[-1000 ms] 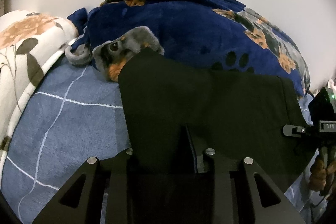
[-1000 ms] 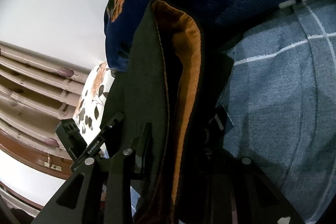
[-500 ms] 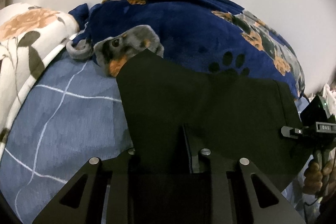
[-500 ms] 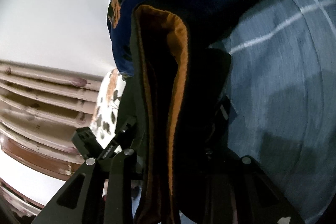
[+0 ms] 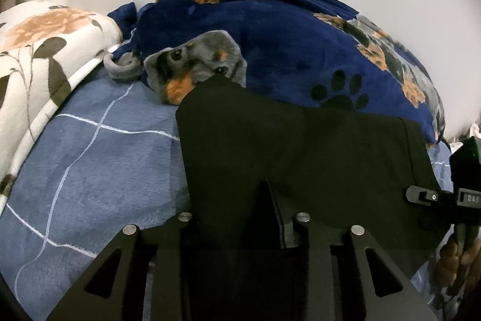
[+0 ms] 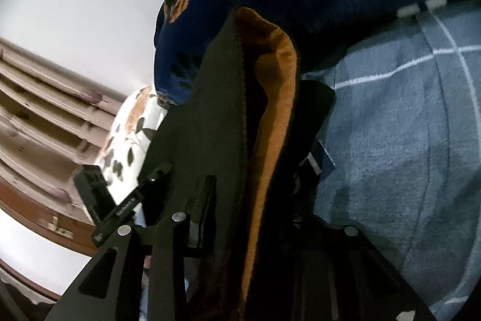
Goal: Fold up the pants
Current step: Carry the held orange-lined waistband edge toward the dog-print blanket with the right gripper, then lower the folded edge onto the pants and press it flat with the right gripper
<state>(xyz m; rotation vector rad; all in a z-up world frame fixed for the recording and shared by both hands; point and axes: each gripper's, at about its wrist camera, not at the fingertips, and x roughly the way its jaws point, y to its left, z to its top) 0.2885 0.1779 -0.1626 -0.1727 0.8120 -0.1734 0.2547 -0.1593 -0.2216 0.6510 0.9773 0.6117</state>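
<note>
The black pants [image 5: 300, 146] hang as a flat dark sheet held up over the blue checked bedsheet [image 5: 99, 164]. My left gripper [image 5: 270, 218] is shut on their near edge, the cloth draped over its fingers. In the right wrist view the pants [image 6: 210, 116] show an orange inner lining [image 6: 279, 98], and my right gripper [image 6: 252, 218] is shut on that edge. The right gripper's body [image 5: 451, 197] shows at the far right of the left wrist view; the left gripper's body [image 6: 120, 200] shows at the left of the right wrist view.
A navy fleece blanket with paw prints and a dog face [image 5: 285, 50] is heaped behind the pants against the white wall. A floral white quilt [image 5: 39, 50] lies at the left. A wooden slatted headboard [image 6: 45, 116] shows in the right wrist view.
Both grippers keep hold of the pants. The left wrist view shifts only slightly. The right gripper swung, then came back near its earlier angle, the pants edge swaying with it.
</note>
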